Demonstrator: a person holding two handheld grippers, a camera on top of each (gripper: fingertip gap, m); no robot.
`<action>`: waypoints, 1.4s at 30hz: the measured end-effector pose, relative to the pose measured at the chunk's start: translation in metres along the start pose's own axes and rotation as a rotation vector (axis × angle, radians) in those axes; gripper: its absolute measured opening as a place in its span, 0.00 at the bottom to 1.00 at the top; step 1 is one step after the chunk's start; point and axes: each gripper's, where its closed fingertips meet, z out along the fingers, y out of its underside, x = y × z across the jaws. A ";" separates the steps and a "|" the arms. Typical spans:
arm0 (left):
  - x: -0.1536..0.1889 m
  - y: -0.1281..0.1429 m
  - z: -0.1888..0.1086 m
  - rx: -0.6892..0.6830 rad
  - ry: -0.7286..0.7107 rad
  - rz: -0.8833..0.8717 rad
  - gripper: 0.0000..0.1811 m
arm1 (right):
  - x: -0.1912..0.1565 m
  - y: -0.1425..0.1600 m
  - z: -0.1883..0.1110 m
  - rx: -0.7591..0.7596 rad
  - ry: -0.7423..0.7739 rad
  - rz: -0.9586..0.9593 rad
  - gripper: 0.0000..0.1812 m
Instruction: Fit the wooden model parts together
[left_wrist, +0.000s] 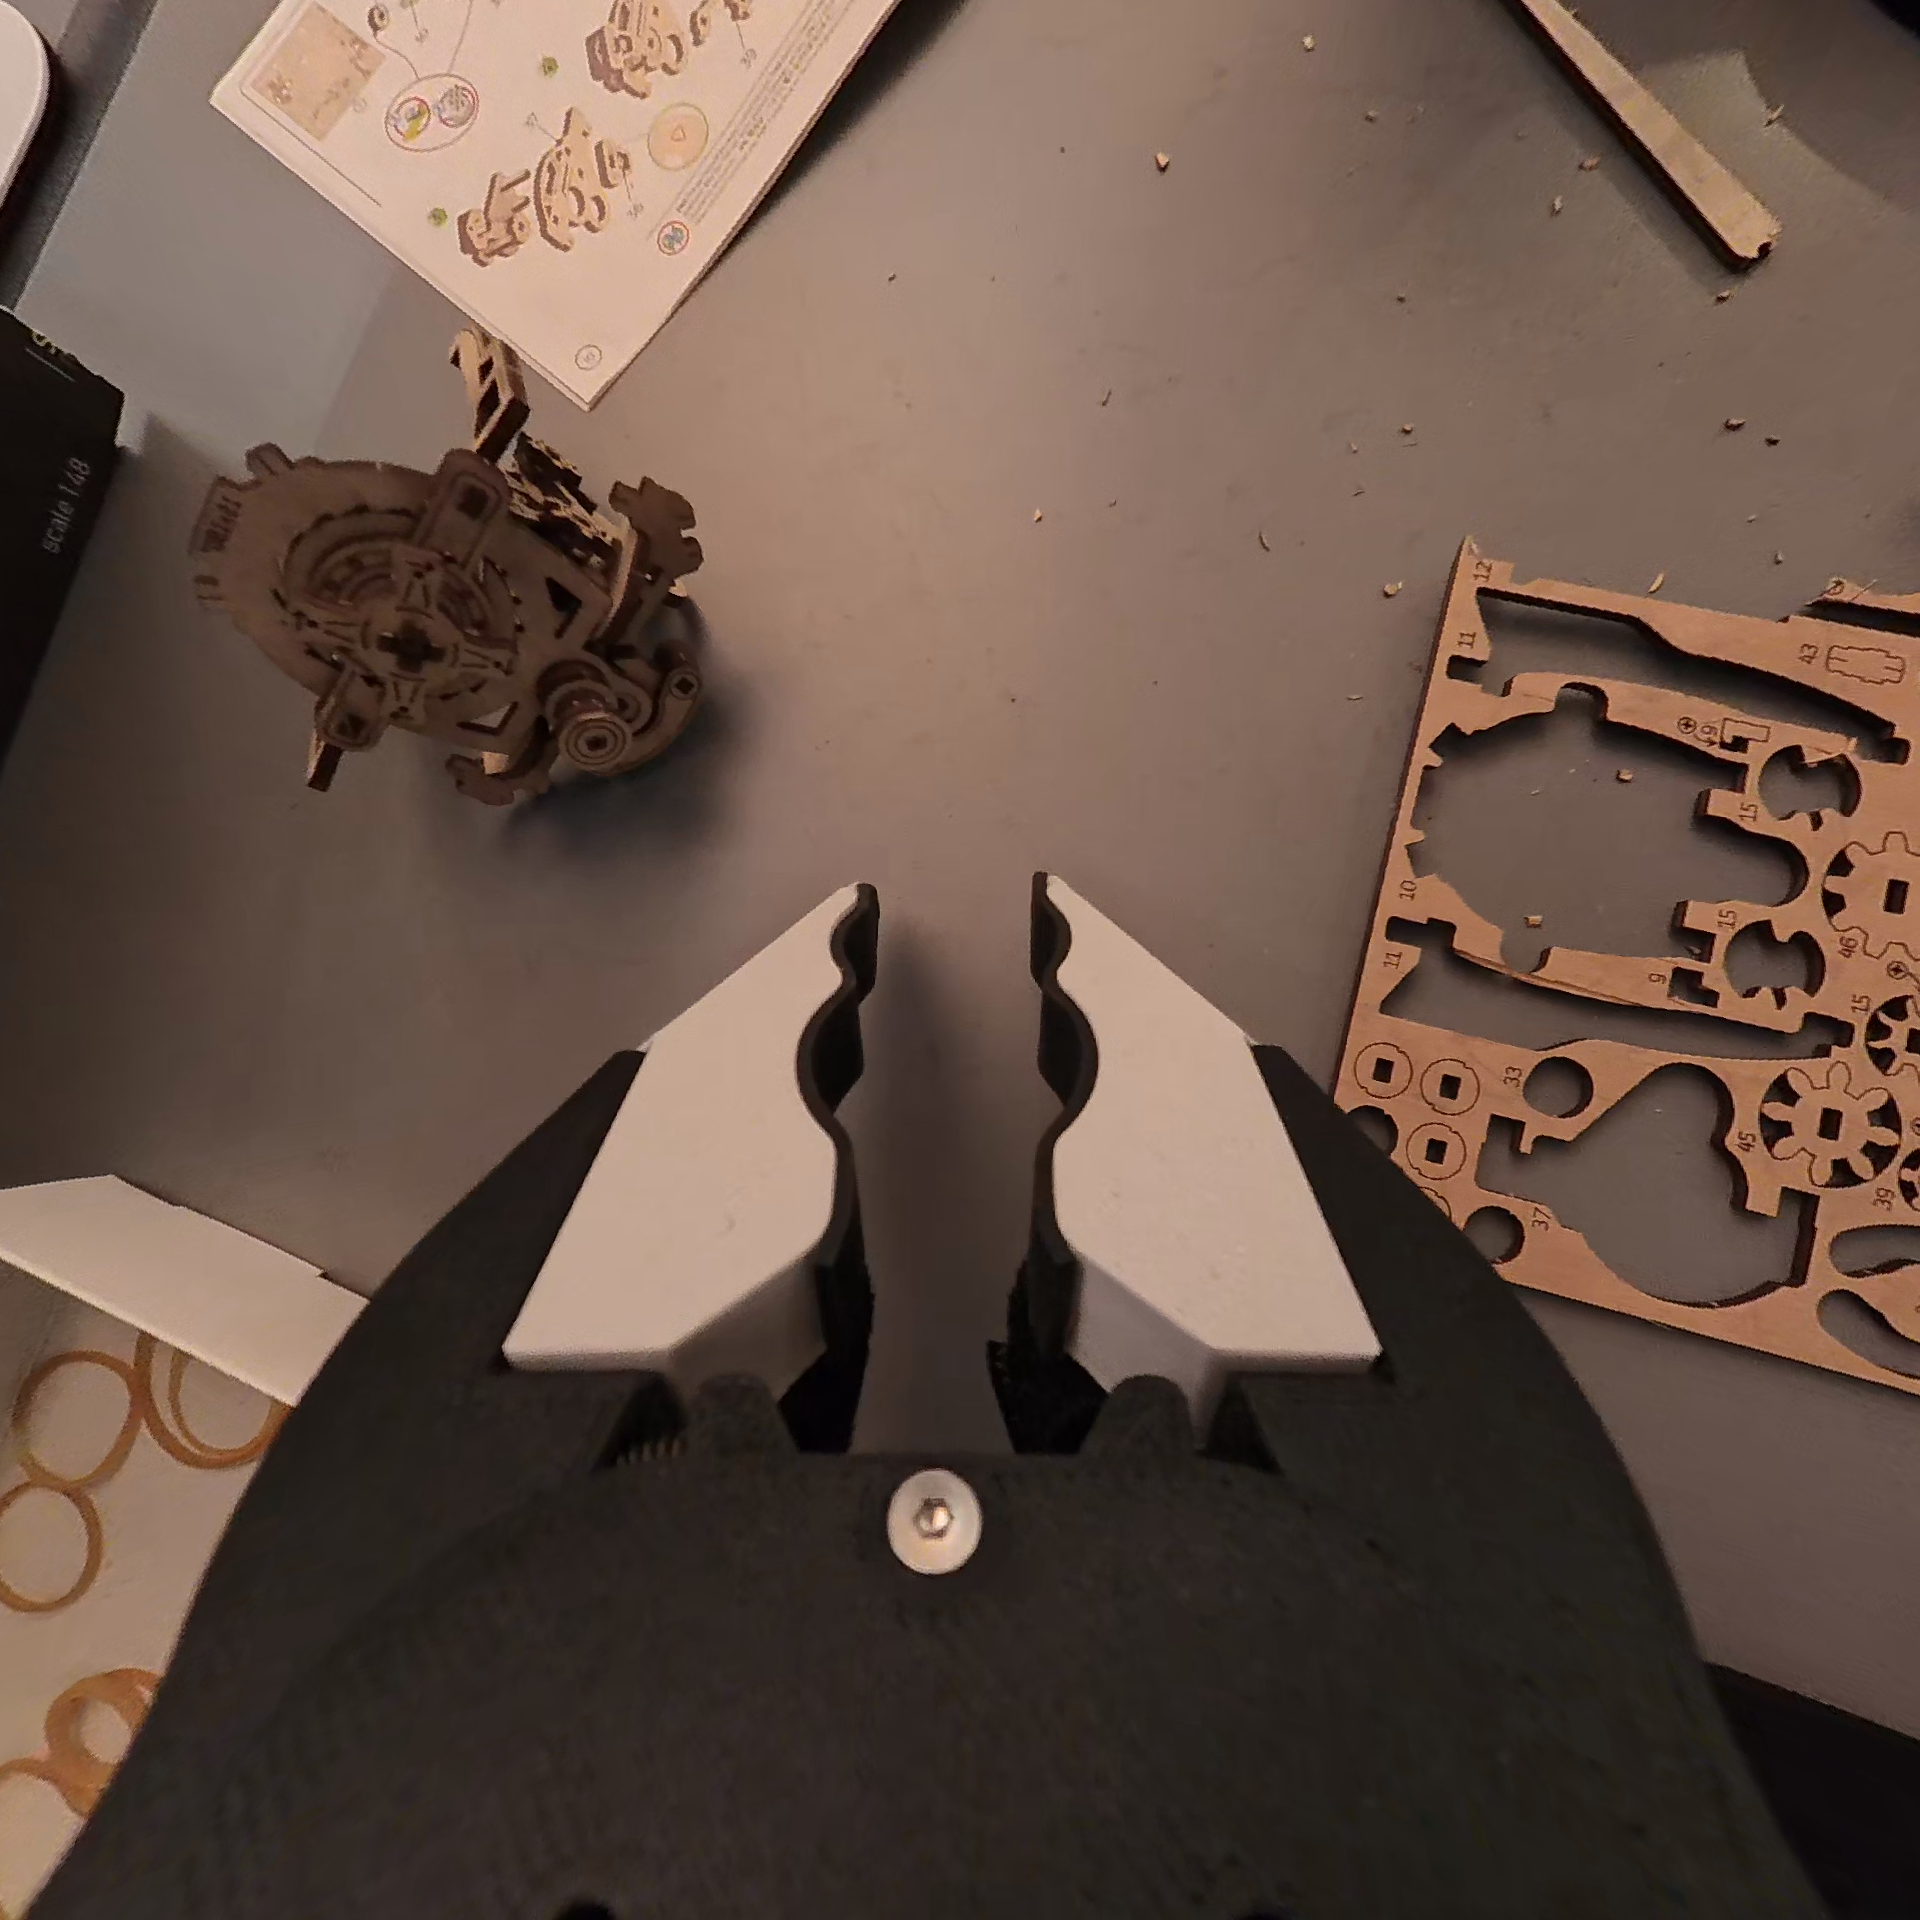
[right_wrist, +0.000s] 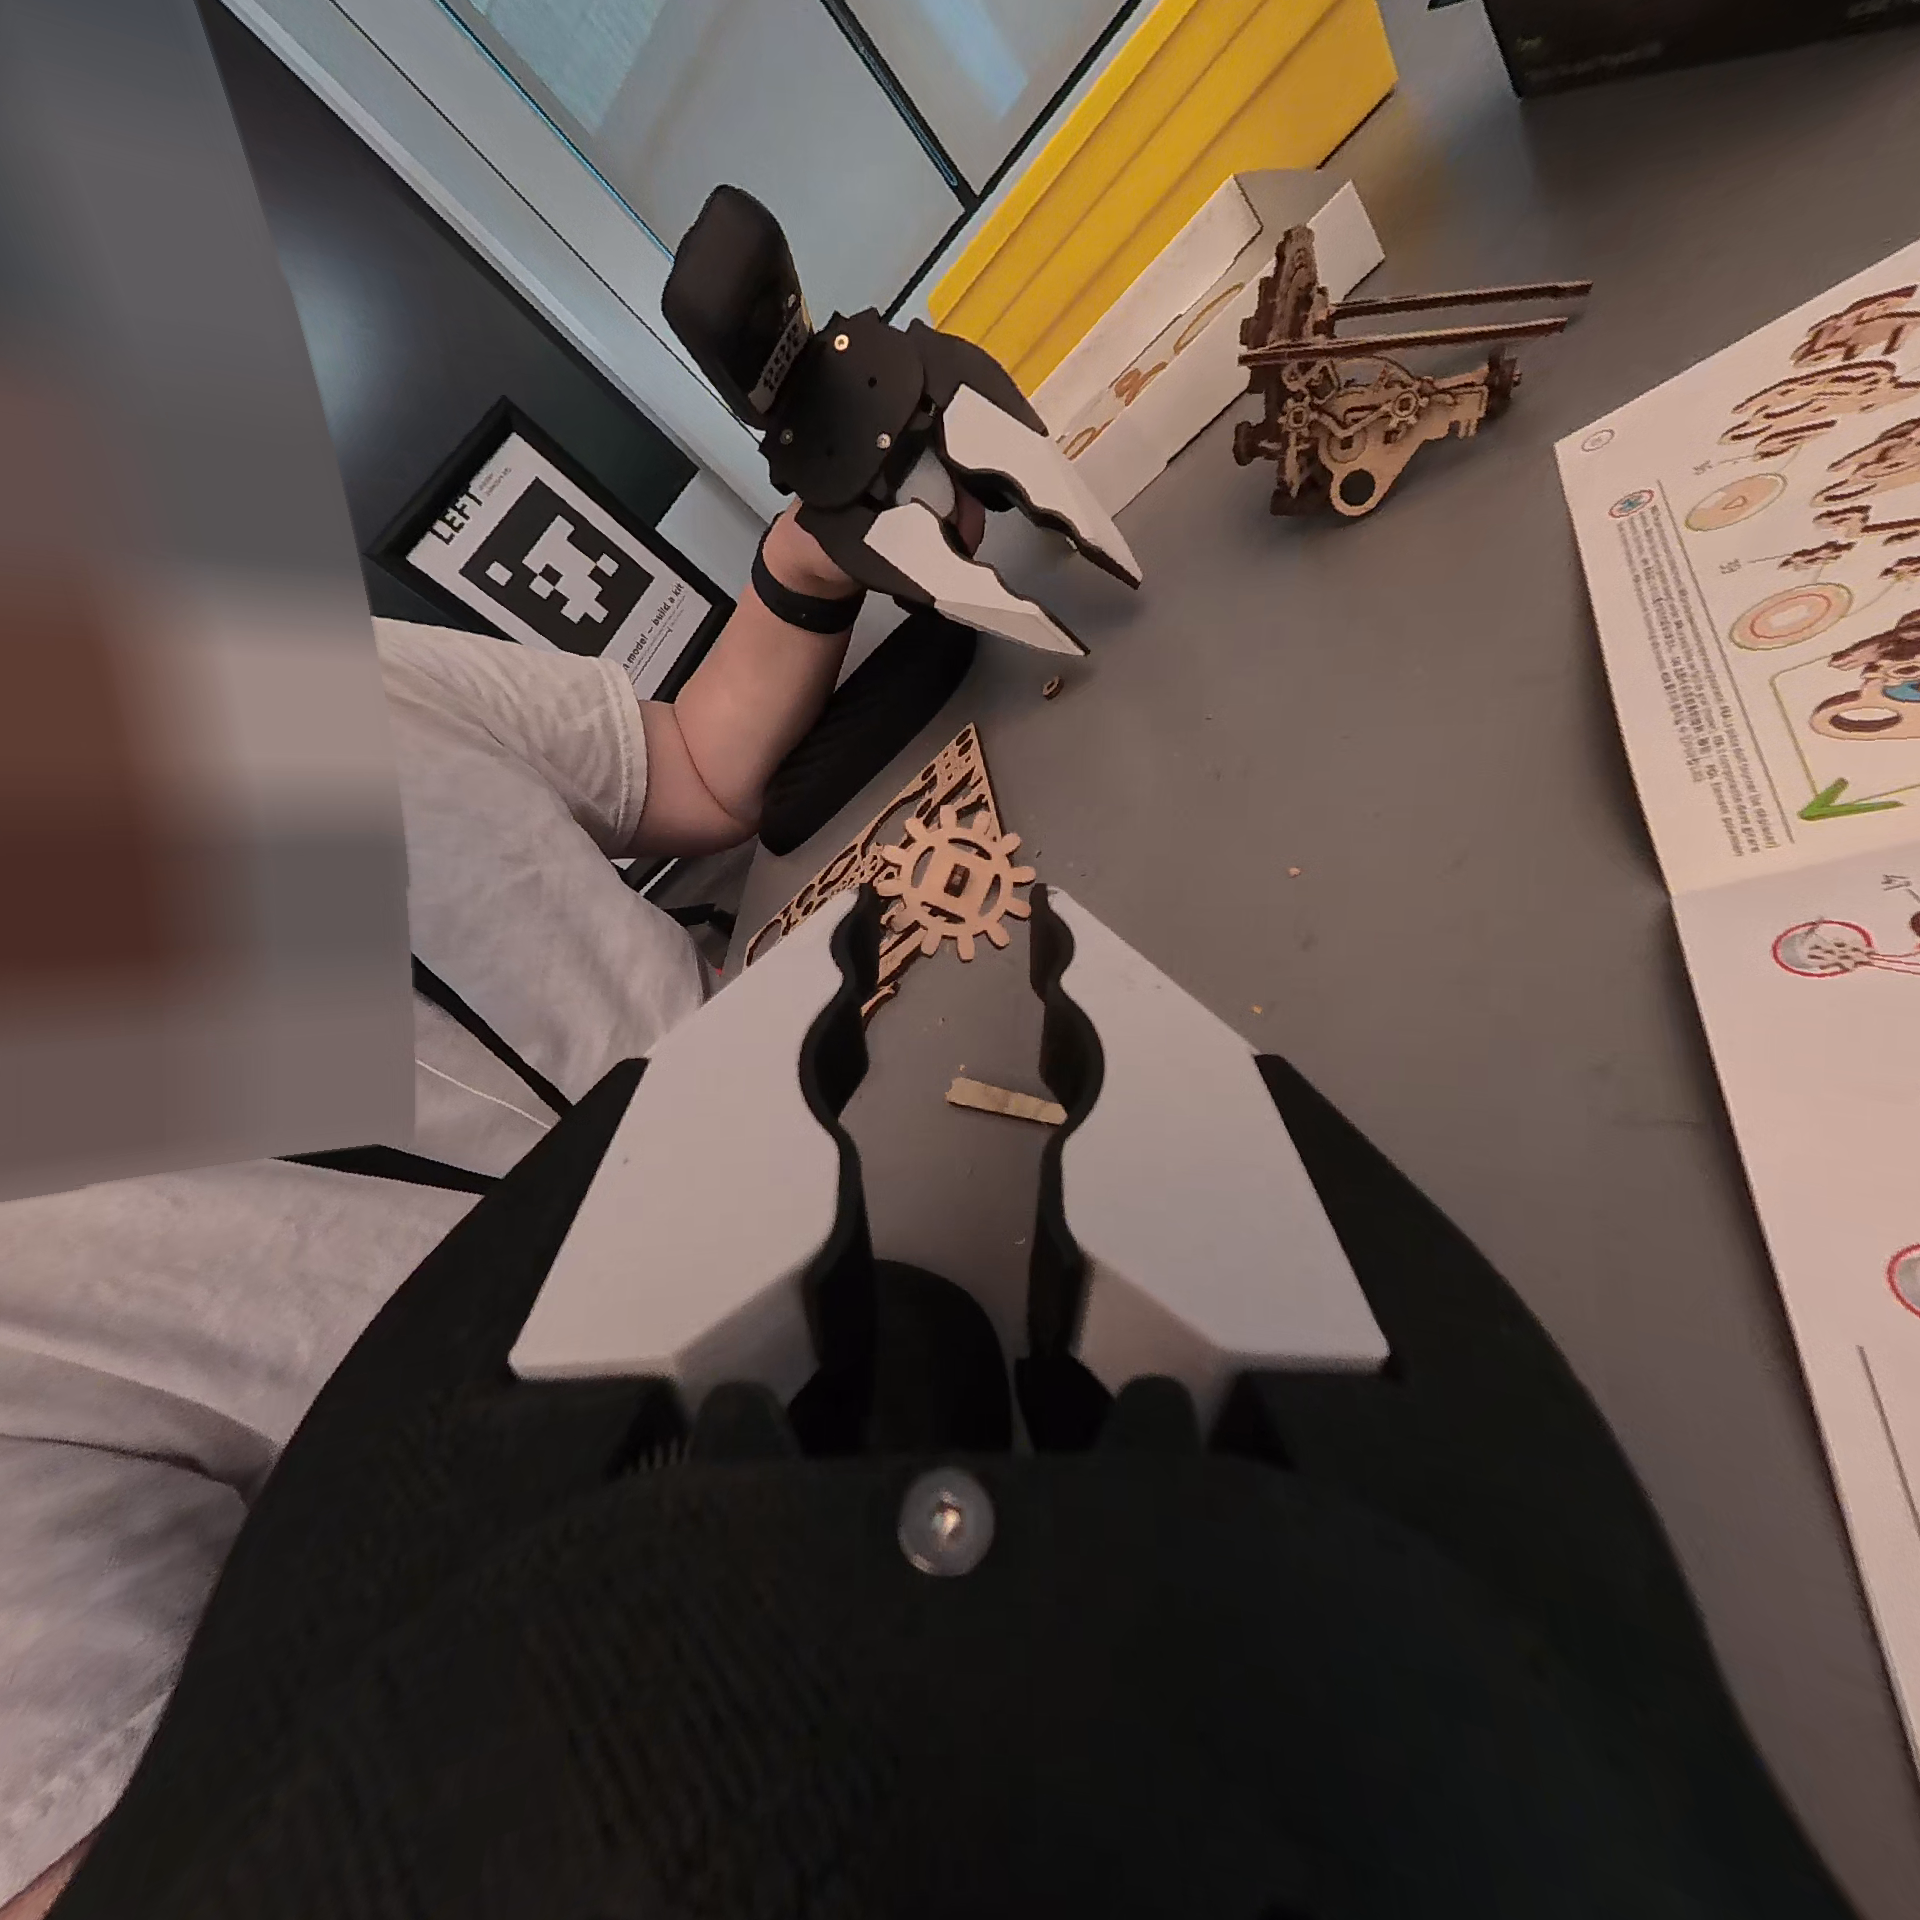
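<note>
My right gripper (right_wrist: 951, 906) is shut on a pale wooden gear (right_wrist: 954, 881), pinched by its teeth between the fingertips and held above the grey table (right_wrist: 1299, 831). My left gripper (left_wrist: 954, 902) is open and empty above the table; it also shows in the right wrist view (right_wrist: 1110, 613), jaws apart. The partly built wooden model (left_wrist: 447, 623) stands to the left and ahead of the left gripper, and also shows in the right wrist view (right_wrist: 1351, 426). A laser-cut part sheet (left_wrist: 1610, 987) lies to the right of the left gripper; its corner (right_wrist: 935, 790) lies behind the gear.
An instruction booklet (left_wrist: 551, 156) lies open at the far side (right_wrist: 1766, 675). A white box with rubber bands (left_wrist: 104, 1403), a black box (left_wrist: 42, 499), a wooden strip (left_wrist: 1642, 125) and a small offcut (right_wrist: 1003, 1101) are around. A yellow box (right_wrist: 1164, 156) and the person's arm (right_wrist: 707, 748) are nearby. The gap from one gripper's tips to the other's is roughly 20 centimetres.
</note>
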 end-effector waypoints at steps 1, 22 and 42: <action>0.000 0.000 0.000 0.001 -0.001 0.000 0.15 | 0.000 0.000 0.000 0.001 0.005 -0.002 0.15; 0.010 0.017 -0.010 -0.077 0.065 0.036 0.24 | 0.046 0.039 0.050 -0.469 0.609 -0.580 0.15; 0.034 0.022 -0.007 -0.090 0.150 0.206 0.04 | 0.038 0.030 0.034 -0.395 0.549 -0.615 0.23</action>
